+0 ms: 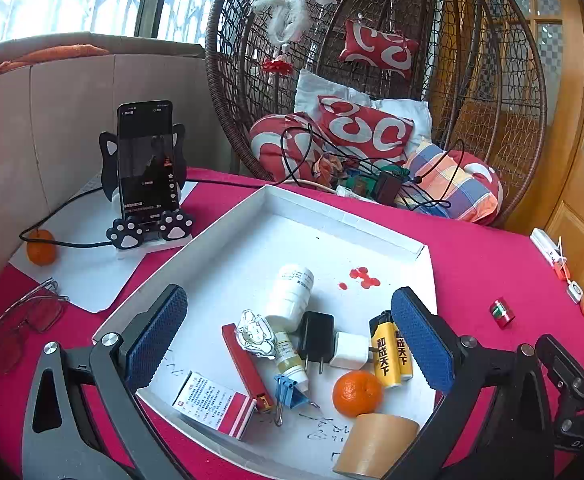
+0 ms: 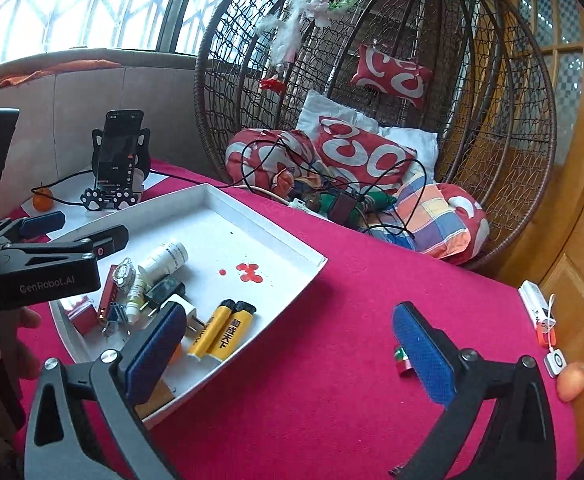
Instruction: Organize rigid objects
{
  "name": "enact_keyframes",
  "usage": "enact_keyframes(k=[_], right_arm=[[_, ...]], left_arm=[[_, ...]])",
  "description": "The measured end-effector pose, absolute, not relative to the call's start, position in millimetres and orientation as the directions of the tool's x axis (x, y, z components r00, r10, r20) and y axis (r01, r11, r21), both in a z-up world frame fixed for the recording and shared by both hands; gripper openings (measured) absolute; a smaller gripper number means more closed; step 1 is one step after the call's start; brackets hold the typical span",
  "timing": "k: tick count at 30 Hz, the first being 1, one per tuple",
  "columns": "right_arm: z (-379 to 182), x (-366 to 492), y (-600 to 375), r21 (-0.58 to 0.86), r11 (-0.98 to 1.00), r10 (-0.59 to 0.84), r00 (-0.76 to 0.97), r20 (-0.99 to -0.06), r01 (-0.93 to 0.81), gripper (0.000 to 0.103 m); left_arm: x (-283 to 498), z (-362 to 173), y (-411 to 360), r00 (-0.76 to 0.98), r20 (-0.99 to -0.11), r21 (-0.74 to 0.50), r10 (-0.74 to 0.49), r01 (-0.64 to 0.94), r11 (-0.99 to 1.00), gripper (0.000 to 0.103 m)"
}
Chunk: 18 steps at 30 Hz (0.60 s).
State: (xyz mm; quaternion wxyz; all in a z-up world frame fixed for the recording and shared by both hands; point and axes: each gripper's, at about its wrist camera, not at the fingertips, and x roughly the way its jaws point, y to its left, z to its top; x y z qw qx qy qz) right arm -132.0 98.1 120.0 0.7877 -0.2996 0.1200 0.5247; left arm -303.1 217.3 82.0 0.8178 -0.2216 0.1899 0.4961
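Left wrist view: the left gripper (image 1: 289, 336) hangs with jaws wide apart and empty over the white tray (image 1: 356, 224), where a mandarin (image 1: 357, 393), two yellow lighters (image 1: 391, 350), chargers and a white bottle (image 1: 290, 294) lie clustered. The right gripper (image 2: 289, 356) also gapes empty above the red tablecloth (image 2: 332, 320), a small red roll (image 2: 402, 360) just beside its right finger.

The far half of the white tray (image 1: 344, 216) lies bare except for red spots. Its near half is crowded: pill bottle (image 1: 292, 294), chargers, two yellow lighters (image 1: 390, 350), tangerine (image 1: 357, 393), tape roll (image 1: 376, 446). Right of the tray, the red tablecloth (image 2: 332, 360) is open up to a small red roll (image 2: 402, 361).
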Motion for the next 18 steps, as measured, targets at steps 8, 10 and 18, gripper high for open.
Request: enact_keyframes(k=[8,10,18], right_arm=[[97,-86,52,-0.534,0.431,0.545,0.682,-0.488,-0.727,0.103],[92,-73,39,-0.512,0.413,0.515,0.657,-0.551,-0.753,0.103],[72,-55,-6,-0.527,0.296,0.385,0.604,-0.697,-0.797,0.103]], left_arm=[[-255,92,181,0.514,-0.534,-0.124,0.672,-0.833,0.539,0.103],[-242,93,170,0.533,-0.536,-0.100,0.654,-0.810,0.578,0.103],[-202,89,135,0.583,-0.552,-0.033,0.596,-0.730,0.683,0.103]])
